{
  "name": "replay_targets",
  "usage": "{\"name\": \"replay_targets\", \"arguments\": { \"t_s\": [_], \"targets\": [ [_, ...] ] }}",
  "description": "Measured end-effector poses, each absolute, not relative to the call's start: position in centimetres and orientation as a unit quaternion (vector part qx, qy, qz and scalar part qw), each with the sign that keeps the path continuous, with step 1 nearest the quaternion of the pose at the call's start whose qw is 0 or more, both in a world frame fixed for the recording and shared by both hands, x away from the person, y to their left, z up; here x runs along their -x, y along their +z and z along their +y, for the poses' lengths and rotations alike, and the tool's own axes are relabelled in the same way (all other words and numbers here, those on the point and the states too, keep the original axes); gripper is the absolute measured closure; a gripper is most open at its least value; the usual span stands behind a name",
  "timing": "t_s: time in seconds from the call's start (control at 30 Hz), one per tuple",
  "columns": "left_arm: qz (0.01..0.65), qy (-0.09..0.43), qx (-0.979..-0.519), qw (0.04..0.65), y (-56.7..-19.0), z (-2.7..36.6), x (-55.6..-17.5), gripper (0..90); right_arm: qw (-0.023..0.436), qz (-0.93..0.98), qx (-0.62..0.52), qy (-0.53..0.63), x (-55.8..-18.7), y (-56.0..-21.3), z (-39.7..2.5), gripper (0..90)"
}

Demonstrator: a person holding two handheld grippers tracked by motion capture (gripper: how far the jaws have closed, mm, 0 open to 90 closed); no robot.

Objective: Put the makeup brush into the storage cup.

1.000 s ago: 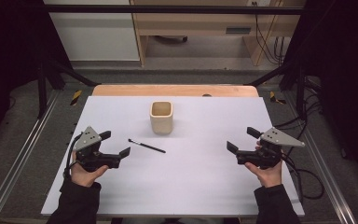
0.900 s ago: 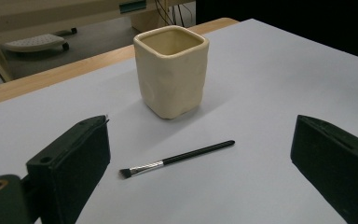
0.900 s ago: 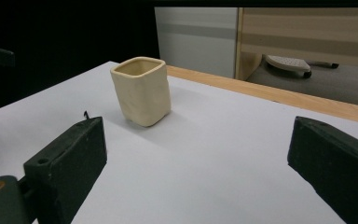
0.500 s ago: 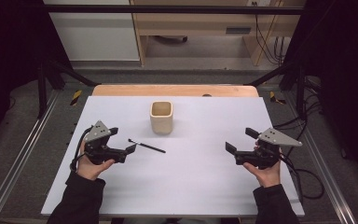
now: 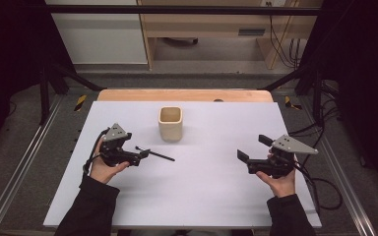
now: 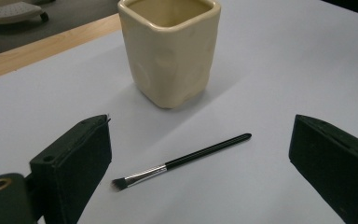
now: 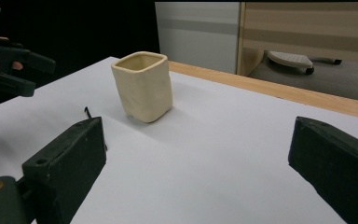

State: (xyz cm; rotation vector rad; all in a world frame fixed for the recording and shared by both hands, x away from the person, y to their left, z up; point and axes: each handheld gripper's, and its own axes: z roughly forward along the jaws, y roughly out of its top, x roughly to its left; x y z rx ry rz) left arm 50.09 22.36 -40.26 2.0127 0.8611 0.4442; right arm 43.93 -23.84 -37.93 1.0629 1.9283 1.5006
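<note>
A thin black makeup brush (image 5: 155, 154) (image 6: 182, 161) with a silver ferrule lies flat on the white table, just in front of a cream square-sided cup (image 5: 170, 123) (image 6: 170, 46) (image 7: 143, 86). My left gripper (image 5: 144, 154) (image 6: 200, 172) is open at the brush's bristle end. In the left gripper view the brush lies between the two jaws, and neither jaw touches it. My right gripper (image 5: 253, 148) (image 7: 198, 172) is open and holds nothing. It hovers over the right part of the table, facing the cup from a distance.
The white table top (image 5: 211, 196) has a wooden strip (image 5: 184, 95) along its far edge. Cables (image 5: 325, 187) trail off the right side. Metal rails run along both sides of the table. In the right gripper view the left gripper (image 7: 9, 65) shows at far left.
My left gripper has moved right and forward until its jaws flank the brush's bristle end. The right gripper has shifted only slightly. The cup and brush have not moved.
</note>
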Motion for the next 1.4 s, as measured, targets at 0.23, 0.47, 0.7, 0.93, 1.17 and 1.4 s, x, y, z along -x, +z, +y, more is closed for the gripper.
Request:
{"name": "replay_targets", "arguments": {
  "t_s": [0.23,0.47,0.7,0.93,1.17,1.4],
  "targets": [
    [0.345,0.171,-0.819,0.425,-41.3,21.5,-51.2,6.3,0.237,0.704,-0.387,0.546,-44.0,-38.0,-23.8,4.3],
    [0.342,0.167,-0.826,0.415,-42.1,20.8,-52.2,7.1,0.236,0.706,-0.387,0.544,-44.0,-38.1,-23.6,4.2],
    [0.341,0.158,-0.838,0.396,-43.4,19.9,-53.4,8.6,0.235,0.707,-0.386,0.544,-44.1,-38.2,-23.4,4.2],
    [0.338,0.151,-0.843,0.390,-44.2,19.7,-54.0,10.4,0.233,0.707,-0.387,0.544,-44.1,-38.2,-23.4,4.2],
    [0.339,0.144,-0.850,0.377,-45.0,19.3,-54.4,11.4,0.233,0.706,-0.387,0.546,-44.1,-38.2,-23.4,4.2],
    [0.332,0.133,-0.866,0.349,-46.1,18.5,-54.8,12.3,0.234,0.706,-0.386,0.546,-44.1,-38.2,-23.4,4.2]
  ]
}}
